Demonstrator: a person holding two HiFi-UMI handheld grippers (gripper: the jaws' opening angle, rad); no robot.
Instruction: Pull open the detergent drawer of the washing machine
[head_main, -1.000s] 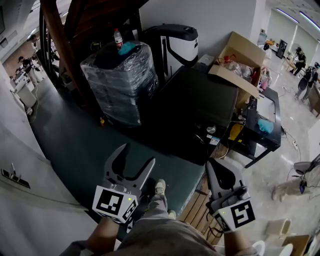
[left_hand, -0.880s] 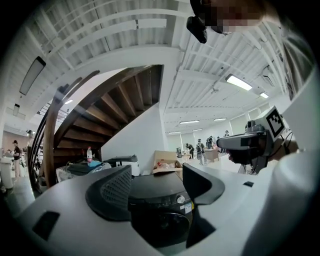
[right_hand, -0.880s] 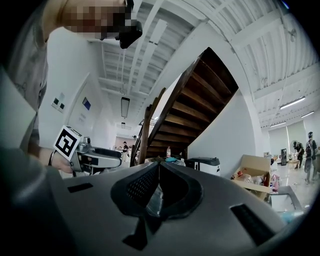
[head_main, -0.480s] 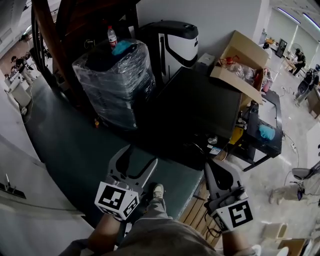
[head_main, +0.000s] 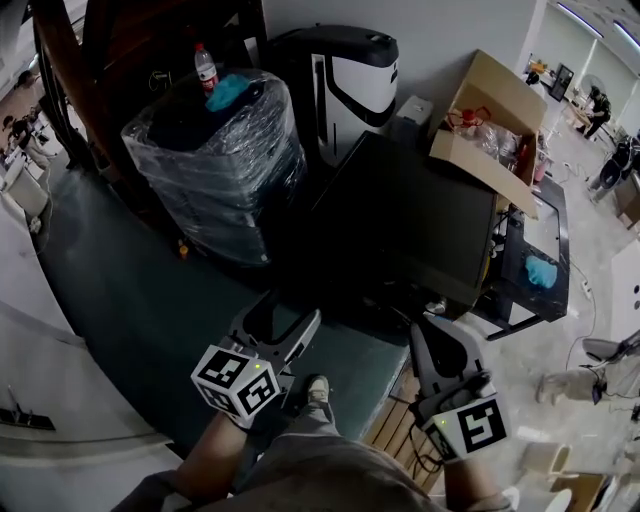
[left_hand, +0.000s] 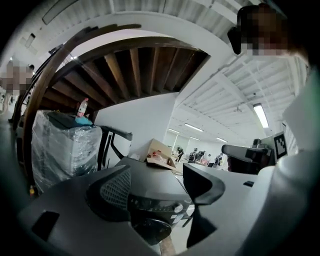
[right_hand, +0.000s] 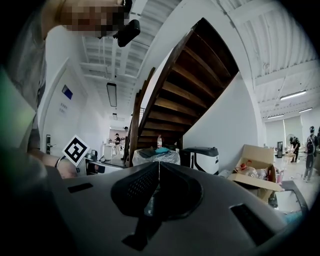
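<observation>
Walking up to the washing machine, drawer not yet touched

Nearest, short of the washing machine (head_main: 400, 220), the left gripper (head_main: 286, 314) held its ribbed jaws spread with nothing between them, and the right gripper (head_main: 431, 334) had its jaws pressed together, empty. The step in hand looked like the approach. The next move would call for bringing the spread jaws to the drawer's edge and closing on it. The machine was a dark, smooth box. Its drawer probably lay in the front panel (left_hand: 150, 202) beside the round dial (left_hand: 178, 208), too small to pick out. Left of the machine stood a glossy plastic-wrapped stack (head_main: 215, 170), and beyond the machine's right corner an open cardboard box (head_main: 490, 120).
</observation>
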